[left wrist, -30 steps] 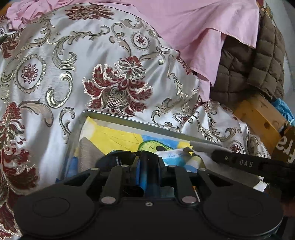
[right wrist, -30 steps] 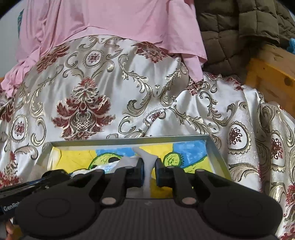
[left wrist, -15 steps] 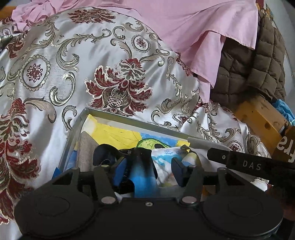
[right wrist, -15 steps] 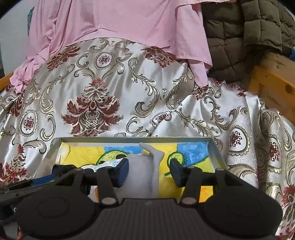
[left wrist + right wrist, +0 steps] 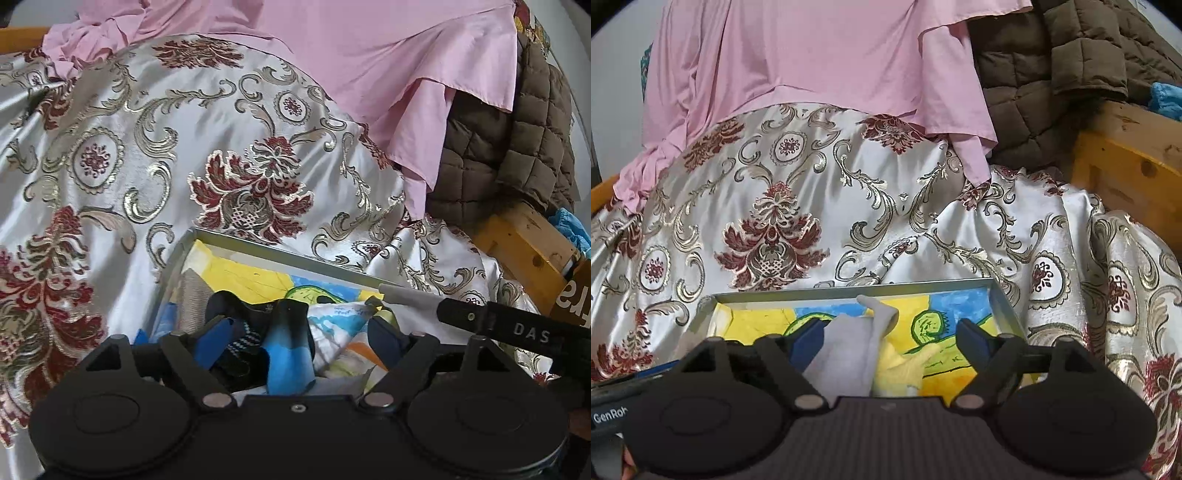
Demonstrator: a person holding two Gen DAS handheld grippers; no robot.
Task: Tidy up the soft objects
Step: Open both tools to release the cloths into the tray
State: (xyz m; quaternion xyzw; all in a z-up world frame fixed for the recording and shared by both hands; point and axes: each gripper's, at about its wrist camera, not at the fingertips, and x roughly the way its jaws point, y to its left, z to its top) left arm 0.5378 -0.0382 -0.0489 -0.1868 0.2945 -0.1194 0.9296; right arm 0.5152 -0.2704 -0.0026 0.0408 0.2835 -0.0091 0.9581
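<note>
A grey metal tray with a yellow, blue and green picture on its floor lies on a patterned satin bedspread. In the left wrist view my left gripper hangs over the tray's left part. Its jaws are opening, and a blue-and-black sock stands loose between them beside a dark sock and a printed white cloth. In the right wrist view my right gripper is also opening, above a grey sock and a yellow sock lying in the tray; its pads press on neither.
A pink sheet drapes over the bedspread's far part. A brown quilted jacket lies at the right against a wooden bed frame. The right gripper's black body reaches across the tray's right end in the left wrist view.
Both grippers went from shut to wide apart, letting go of the blue-and-black sock on the left and the grey sock on the right. Both have drawn back a little from the tray.
</note>
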